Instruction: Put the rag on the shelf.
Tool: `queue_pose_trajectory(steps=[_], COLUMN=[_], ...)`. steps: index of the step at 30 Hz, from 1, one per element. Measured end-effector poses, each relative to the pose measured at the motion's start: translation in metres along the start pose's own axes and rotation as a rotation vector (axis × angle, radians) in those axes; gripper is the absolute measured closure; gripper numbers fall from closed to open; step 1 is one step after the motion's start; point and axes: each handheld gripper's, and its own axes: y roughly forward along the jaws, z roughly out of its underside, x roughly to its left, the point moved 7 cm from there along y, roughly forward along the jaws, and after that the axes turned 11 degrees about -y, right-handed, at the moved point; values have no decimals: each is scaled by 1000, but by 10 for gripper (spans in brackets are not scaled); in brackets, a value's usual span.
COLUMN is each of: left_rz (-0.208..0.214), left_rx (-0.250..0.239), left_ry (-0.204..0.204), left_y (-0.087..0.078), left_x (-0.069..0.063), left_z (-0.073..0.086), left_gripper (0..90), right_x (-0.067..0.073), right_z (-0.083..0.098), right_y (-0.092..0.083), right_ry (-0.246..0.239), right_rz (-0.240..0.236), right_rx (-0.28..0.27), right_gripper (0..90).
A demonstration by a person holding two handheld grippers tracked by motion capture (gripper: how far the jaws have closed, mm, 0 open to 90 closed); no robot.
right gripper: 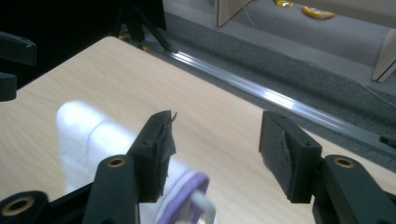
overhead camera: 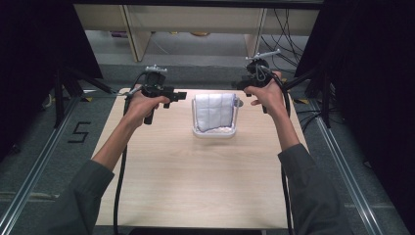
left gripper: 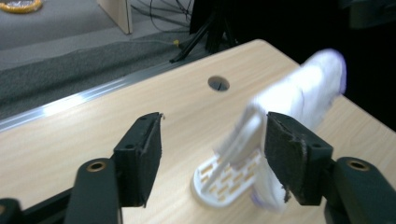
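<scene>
Both forearms wear dark grey sleeves pushed back above the wrists. The left gripper and right gripper are black, each topped by a grey three-cornered plate, trailing a black cable. Brass-ringed screw holes sit behind their worn, frayed pads.

Between the left gripper and right gripper, apart from both: a white cloth draped over a white rack.

white cloth blurred; rack partly hidden
</scene>
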Motion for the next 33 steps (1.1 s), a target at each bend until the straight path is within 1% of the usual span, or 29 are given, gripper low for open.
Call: queue_pose_trajectory(steps=[1,4,5,6,7,8,9,10,11,12,13,14,15,16,17,18,19,21,22,24,26,27,28,29,30,31,32,33], left_rz=[-1,19,27,35,38,38,39,39,46,47,52,54,54,57,60,69,74,84,86,86,88,100,101,108,110,111,114,117], left_rx=[7,15,3,4,5,4,9,10,5,3,4,3,0,-1,2,3,-7,-3,-6,9,-1,0,-6,-11,-17,-15,-16,-17], left_ry=[6,2,-9,-8,-3,-3,-1,-3,-6,-7,-4,-11,-8,-12,-11,-11,-17,-22,-27,-13,-16,-18,-24,-30,-35,-38,-35,-34], left_y=[-3,-9,-11,-13,-14,-16,-17,-19,-21,-22,-24,-25,-26,-27,-28,-29,-30,-31,-32,-32,-33,-34,-34,-35,-35,-36,-36,-35], left_x=[1,-2,-5,-7,-8,-10,-12,-13,-15,-17,-18,-20,-21,-24,-25,-26,-29,-32,-33,-35,-37,-39,-40,-42,-42,-43,-43,-43], left_z=[5,16,21,25,27,31,35,39,43,46,49,52,56,60,63,66,69,75,78,84,87,89,91,94,95,97,99,101], left_gripper=[355,340,336,334,330,325,317,309,305,303,299,292,285,280,276,270,265,256,251,243,236,234,231,230,228,225,223,223], right_x=[2,4,5,7,7,10,11,13,14,16,16,17,19,21,23,24,25,27,29,31,33,34,34,35,36,35,37,37], right_z=[3,10,12,14,15,17,18,21,22,26,27,30,32,35,37,39,40,44,47,52,58,60,62,64,67,68,70,73], right_y=[-3,-9,-11,-13,-14,-17,-18,-21,-22,-25,-26,-28,-29,-32,-33,-35,-36,-39,-41,-42,-44,-44,-44,-45,-46,-45,-46,-46], right_ry=[14,14,10,19,-5,4,-7,3,-8,-8,-11,-16,-17,-4,-4,1,-6,-3,10,9,14,15,13,26,28,8,25,17], right_rz=[-2,-7,-11,-16,-13,-19,-21,-20,-20,-30,-28,-29,-34,-39,-47,-41,-48,-48,-59,-65,-65,-64,-68,-71,-74,-72,-81,-75], right_rx=[16,13,12,10,-9,-3,-15,-17,-29,-29,-33,-27,-36,-38,-48,-48,-55,-72,-65,-73,-73,-76,-67,-70,-70,-86,-79,-80], right_gripper=[440,423,419,416,413,411,405,403,400,396,395,392,387,385,382,379,376,373,372,371,370,368,368,368,367,367,366,366])
